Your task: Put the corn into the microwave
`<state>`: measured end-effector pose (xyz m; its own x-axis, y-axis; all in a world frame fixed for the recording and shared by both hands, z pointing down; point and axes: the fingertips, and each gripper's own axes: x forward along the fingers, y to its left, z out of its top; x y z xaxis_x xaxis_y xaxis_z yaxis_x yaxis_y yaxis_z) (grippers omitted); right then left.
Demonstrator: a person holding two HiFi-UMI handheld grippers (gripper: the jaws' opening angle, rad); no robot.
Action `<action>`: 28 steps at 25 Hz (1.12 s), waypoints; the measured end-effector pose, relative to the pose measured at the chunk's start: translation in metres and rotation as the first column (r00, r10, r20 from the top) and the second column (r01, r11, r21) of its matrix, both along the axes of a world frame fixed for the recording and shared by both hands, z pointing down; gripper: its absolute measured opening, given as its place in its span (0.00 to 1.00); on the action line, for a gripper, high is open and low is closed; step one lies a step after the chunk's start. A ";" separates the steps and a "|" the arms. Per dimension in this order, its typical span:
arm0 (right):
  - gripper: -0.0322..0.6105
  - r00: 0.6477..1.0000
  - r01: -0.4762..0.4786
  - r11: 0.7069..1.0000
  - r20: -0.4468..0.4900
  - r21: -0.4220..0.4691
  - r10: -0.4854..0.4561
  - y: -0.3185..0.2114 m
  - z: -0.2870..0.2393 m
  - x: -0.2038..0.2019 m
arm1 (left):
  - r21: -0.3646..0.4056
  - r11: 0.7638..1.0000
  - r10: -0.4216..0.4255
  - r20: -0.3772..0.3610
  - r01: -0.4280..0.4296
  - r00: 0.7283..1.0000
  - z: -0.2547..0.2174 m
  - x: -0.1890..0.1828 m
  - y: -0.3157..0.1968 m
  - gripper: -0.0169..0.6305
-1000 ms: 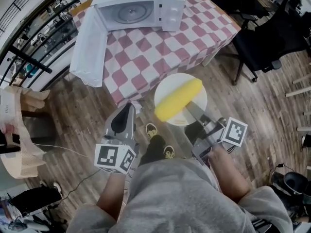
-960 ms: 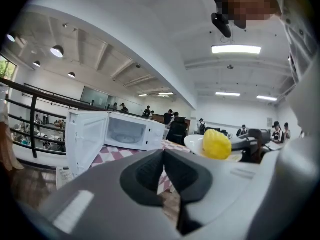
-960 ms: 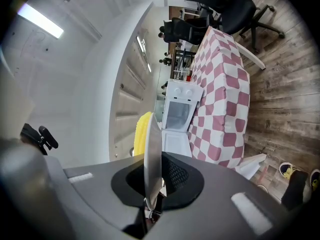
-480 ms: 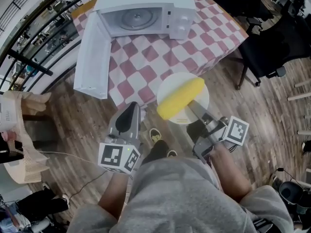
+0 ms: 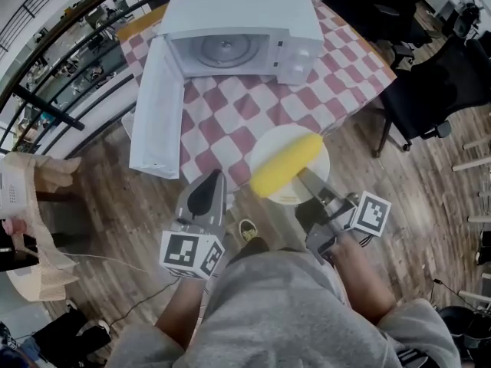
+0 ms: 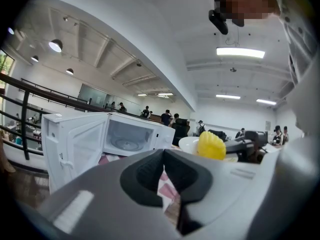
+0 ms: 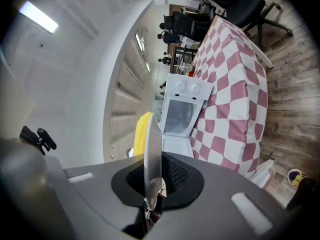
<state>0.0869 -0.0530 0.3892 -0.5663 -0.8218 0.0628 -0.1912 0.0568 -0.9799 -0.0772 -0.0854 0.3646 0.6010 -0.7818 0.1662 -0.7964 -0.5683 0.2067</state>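
A yellow corn cob (image 5: 285, 164) lies on a white plate (image 5: 266, 144), and my right gripper (image 5: 307, 176) is shut on the plate's near rim, holding it level at the table's near edge. In the right gripper view the plate (image 7: 152, 154) stands edge-on between the pads, with the corn (image 7: 142, 131) behind it. The white microwave (image 5: 238, 33) sits on the checked table (image 5: 230, 117), its door (image 5: 157, 110) swung wide open to the left and its cavity empty. My left gripper (image 5: 211, 176) is shut on nothing, left of the plate. The left gripper view shows the microwave (image 6: 131, 136) and corn (image 6: 211, 145) ahead.
A black office chair (image 5: 437, 90) stands right of the table on the wooden floor. A dark railing (image 5: 46, 106) runs along the left, with a beige seat (image 5: 31, 205) beside it. The person's shoes (image 5: 247, 228) show below the plate.
Both grippers and the plate with the corn have moved forward toward the table; the plate now overlaps the table's near edge and the microwave looks closer.
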 end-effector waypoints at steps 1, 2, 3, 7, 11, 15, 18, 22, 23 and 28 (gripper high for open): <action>0.06 1.000 0.000 1.000 -0.001 0.001 0.000 -0.003 0.001 -0.002 | -0.002 1.000 0.005 -0.002 -0.005 1.000 0.001 -0.001 -0.003 0.04; 0.06 1.000 0.000 1.000 -0.003 0.001 0.000 -0.007 0.002 -0.005 | -0.003 1.000 0.009 -0.004 -0.009 1.000 0.002 -0.001 -0.007 0.04; 0.06 1.000 -0.002 1.000 -0.004 -0.001 0.002 -0.011 0.003 -0.006 | -0.005 1.000 0.014 -0.006 -0.014 1.000 0.003 -0.001 -0.010 0.04; 0.06 1.000 -0.017 1.000 0.013 0.001 0.017 -0.021 0.003 -0.011 | 0.005 0.999 0.045 -0.008 -0.045 0.999 0.004 0.001 -0.017 0.04; 0.06 0.999 -0.029 1.000 0.027 0.010 0.028 -0.029 0.001 -0.013 | 0.014 0.998 0.065 0.000 -0.065 0.998 0.005 0.005 -0.023 0.04; 0.06 0.999 -0.034 0.999 0.021 0.005 0.034 -0.032 0.001 -0.013 | 0.009 0.998 0.063 -0.005 -0.062 0.998 0.004 0.007 -0.024 0.04; 0.06 0.999 -0.035 0.999 0.014 0.004 0.035 -0.036 0.001 -0.012 | 0.014 0.998 0.062 -0.005 -0.062 0.998 0.002 0.008 -0.027 0.04; 0.06 0.999 -0.034 0.999 0.012 0.007 0.034 -0.045 0.000 -0.010 | 0.016 0.998 0.058 -0.010 -0.058 0.998 0.001 0.009 -0.035 0.04; 0.06 0.999 -0.033 0.999 0.013 0.006 0.033 -0.048 -0.001 -0.010 | 0.017 0.998 0.057 -0.009 -0.056 0.998 0.000 0.008 -0.037 0.04; 0.06 1.000 -0.018 1.000 0.009 0.009 0.018 -0.072 0.000 -0.009 | 0.016 0.999 0.049 -0.006 -0.049 0.999 0.003 0.010 -0.060 0.04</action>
